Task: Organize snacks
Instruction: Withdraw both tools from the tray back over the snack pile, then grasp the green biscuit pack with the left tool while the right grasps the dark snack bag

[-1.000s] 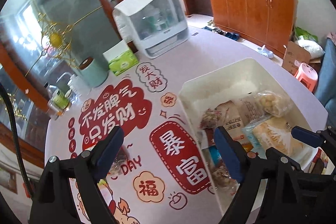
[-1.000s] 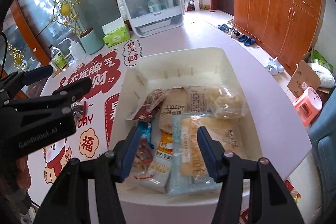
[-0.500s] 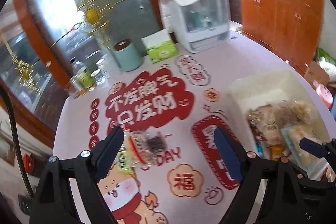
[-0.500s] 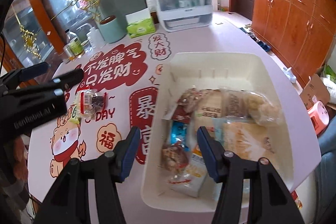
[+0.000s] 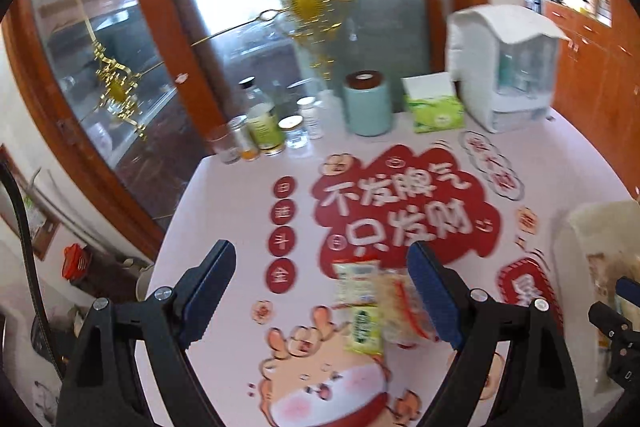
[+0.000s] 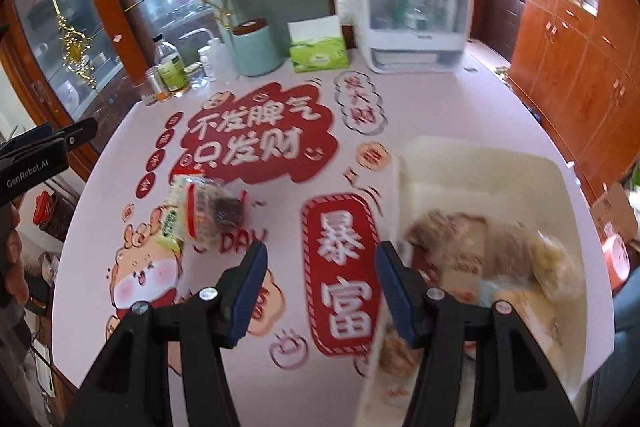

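Note:
Two loose snack packets lie together on the pink printed tablecloth: a green-yellow packet (image 5: 362, 311) and a clear packet with a red stripe (image 5: 400, 303), seen in the right wrist view as one small pile (image 6: 200, 211). My left gripper (image 5: 320, 293) hovers open above the cloth, and the packets sit just inside its right finger (image 5: 432, 301). My right gripper (image 6: 322, 287) is open and empty over the red sign on the cloth. The white bin (image 6: 472, 167) to its right holds several snack bags (image 6: 480, 247). The bin's corner (image 5: 580, 227) shows at the left wrist view's right edge.
At the table's far side stand a teal canister (image 6: 256, 47), a green tissue box (image 6: 318, 47), a white lidded cabinet (image 6: 408, 7) and several small bottles (image 6: 170, 71). The table's curved edge runs along the left, by a glass door. A hand (image 6: 12, 267) holds the left gripper.
Both grippers have swung left, away from the bin. The left one went from the bin's edge to above the loose packets; the right one left the bin for the cloth beside it.

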The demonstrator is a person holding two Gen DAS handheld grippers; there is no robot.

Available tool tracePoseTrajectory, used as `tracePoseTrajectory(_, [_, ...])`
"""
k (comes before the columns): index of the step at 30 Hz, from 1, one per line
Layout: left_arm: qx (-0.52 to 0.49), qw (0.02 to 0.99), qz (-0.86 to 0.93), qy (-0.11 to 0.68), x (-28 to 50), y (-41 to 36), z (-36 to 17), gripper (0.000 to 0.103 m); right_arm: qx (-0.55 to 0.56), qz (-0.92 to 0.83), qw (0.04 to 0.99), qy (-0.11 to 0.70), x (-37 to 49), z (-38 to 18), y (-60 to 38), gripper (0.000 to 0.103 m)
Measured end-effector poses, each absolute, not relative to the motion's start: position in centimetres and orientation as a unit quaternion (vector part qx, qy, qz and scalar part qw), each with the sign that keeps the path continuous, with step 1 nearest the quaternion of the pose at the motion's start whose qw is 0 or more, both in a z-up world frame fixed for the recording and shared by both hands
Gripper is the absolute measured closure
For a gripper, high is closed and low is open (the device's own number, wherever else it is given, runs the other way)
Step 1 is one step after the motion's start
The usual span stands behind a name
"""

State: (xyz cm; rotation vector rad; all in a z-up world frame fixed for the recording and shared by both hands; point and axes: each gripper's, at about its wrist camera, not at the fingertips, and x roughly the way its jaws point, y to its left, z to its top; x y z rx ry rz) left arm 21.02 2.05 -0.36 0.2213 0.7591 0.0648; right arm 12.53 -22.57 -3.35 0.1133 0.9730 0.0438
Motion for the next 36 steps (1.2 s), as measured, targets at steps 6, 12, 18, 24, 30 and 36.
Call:
tracePoseTrajectory(6, [0.081,0.906,0.024,0.414,23.3,5.8,-3.9,0.016,0.065,0.074,0.865,0.492,17.3,-5.2,-18.8,0.046])
tracePoseTrajectory(12, [0.093,0.876,-0.003,0.473,23.7,6.2,-11.3,0.016,0.085,0.113,0.825,0.547,22.3,-10.2,-15.2,0.046])
tracePoseTrajectory(18, [0.073,0.849,-0.026,0.523,24.4,6.1,-17.2,0.016,0.096,0.128,0.795,0.584,25.4,-14.8,-13.0,0.046])
tracePoseTrajectory(24, [0.04,0.84,-0.044,0.539,25.0,6.6,-19.5,0.016,0.104,0.125,0.771,0.615,27.1,-18.1,-12.5,0.046])
tracePoseTrajectory(30, [0.014,0.833,-0.05,0.551,25.6,6.9,-20.2,0.016,0.054,0.094,0.788,0.606,27.2,-18.7,-12.5,0.062])
tracePoseTrajectory(36, [0.028,0.827,-0.047,0.56,25.9,6.2,-21.4,0.016,-0.003,0.058,0.798,0.6,25.8,-18.6,-13.4,0.063])
